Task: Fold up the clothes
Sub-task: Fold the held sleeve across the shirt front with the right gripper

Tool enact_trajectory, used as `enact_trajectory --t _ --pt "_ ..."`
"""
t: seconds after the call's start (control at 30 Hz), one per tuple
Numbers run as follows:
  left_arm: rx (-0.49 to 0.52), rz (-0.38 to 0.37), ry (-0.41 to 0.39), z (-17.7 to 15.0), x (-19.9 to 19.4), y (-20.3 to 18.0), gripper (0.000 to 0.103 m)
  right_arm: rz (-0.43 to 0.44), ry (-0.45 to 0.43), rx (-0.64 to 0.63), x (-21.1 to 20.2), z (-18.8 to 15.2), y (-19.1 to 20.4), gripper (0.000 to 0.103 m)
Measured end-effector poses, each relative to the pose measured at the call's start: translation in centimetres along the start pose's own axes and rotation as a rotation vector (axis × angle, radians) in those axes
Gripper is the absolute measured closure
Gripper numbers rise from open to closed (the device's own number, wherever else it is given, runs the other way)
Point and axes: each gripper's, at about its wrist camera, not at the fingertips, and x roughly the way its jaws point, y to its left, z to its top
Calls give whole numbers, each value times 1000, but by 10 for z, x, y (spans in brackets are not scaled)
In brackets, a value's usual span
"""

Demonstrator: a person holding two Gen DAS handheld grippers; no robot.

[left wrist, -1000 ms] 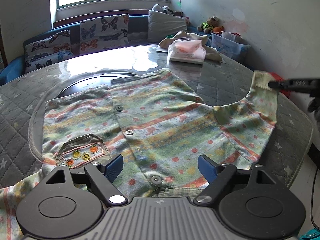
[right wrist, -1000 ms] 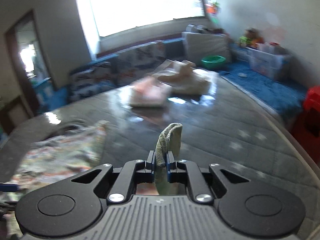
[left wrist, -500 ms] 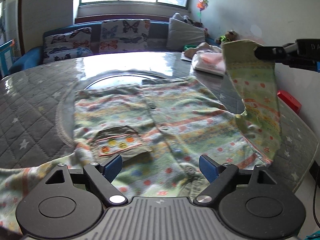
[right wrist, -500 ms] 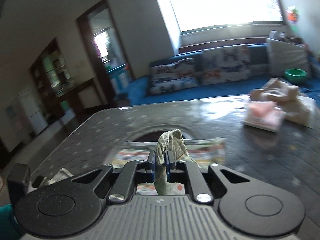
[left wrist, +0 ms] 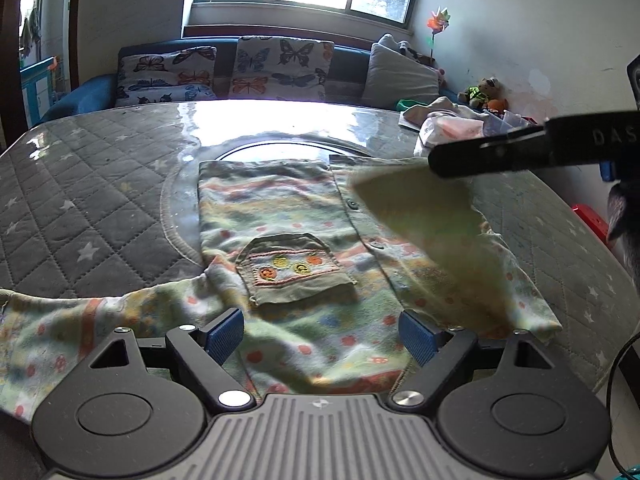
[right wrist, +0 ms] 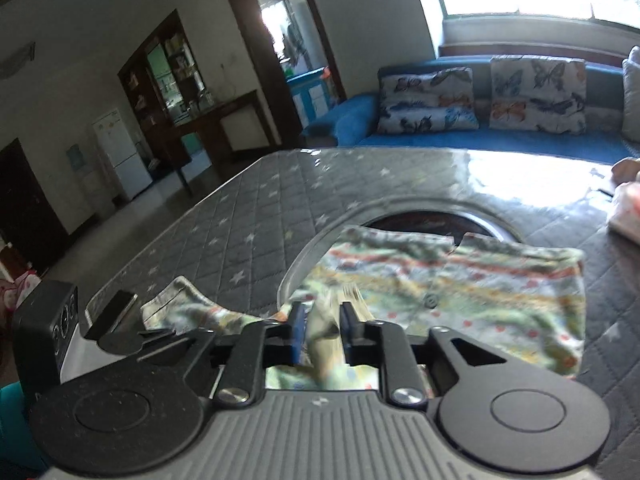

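A striped, dotted child's shirt (left wrist: 280,220) with a small front pocket (left wrist: 296,272) lies spread on the quilted grey table (left wrist: 80,200). My left gripper (left wrist: 320,332) hovers open over the shirt's near hem with nothing between its pads. My right gripper (left wrist: 436,164) reaches in from the right above the shirt, and the right sleeve (left wrist: 432,232) drapes from its tip across the shirt's front. In the right wrist view its jaws (right wrist: 322,328) are opening, with the blurred cuff still loose between the pads. The other sleeve (left wrist: 60,332) trails off to the near left.
A pile of folded clothes (left wrist: 452,128) sits at the table's far right. A round dark recess (left wrist: 288,152) lies under the shirt's far edge. Beyond the table is a blue sofa with butterfly cushions (left wrist: 280,64); a red stool (left wrist: 592,220) stands off the right edge.
My right gripper swung left, carrying the right sleeve from the table's right side over the shirt's front, and its jaws parted. My left gripper slid left along the near hem.
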Motion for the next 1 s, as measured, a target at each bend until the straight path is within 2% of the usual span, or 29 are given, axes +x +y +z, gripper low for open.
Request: enact_trajectory --t 0.1,0.23,0.37,0.6,0.73,0.87,1.0 --pt "-4 4 -3 1 -1 3 16 -11 -1 -10 -5 -1 -2 82" --pt "-6 -4 -15 5 -2 1 16 -79 17 -33 -18 -6 -18 81" --pt "3 -22 -20 8 0 -7 17 -176 107 -62 -24 -32 -42 81" --pt "26 -68 4 12 14 -26 18 -245 206 31 -18 -81 -84 81" --pt "36 -87 18 14 20 -33 20 -237 167 39 -25 -81 -91 81" --pt "37 -110 35 15 29 -38 22 -246 103 30 -20 -65 -94 81" --pt "38 -135 62 12 37 -43 26 -263 101 11 -5 -60 -101 81"
